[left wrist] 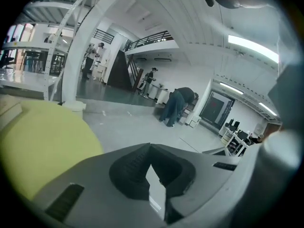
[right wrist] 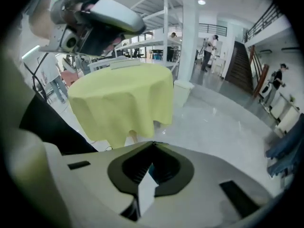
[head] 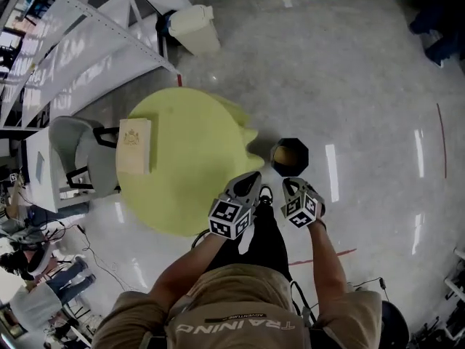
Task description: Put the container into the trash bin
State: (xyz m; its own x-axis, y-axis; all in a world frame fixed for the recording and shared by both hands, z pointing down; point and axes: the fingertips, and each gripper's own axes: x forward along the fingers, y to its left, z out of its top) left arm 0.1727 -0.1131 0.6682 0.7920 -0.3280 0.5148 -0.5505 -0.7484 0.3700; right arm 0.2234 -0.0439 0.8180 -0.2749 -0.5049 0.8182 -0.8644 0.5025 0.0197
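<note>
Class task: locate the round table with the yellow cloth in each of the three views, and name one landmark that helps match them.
Head view: the yellow-clothed table, centre-left, seen from above.
Left gripper view: its cloth fills the lower left.
Right gripper view: upper centre-left, beyond the jaws.
Shared landmark: the dark staircase, in both gripper views, not the head view.

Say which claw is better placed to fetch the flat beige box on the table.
Probably left: left claw borders the yellow-clothed round table; right claw is farther, by the black octagonal bin.
</note>
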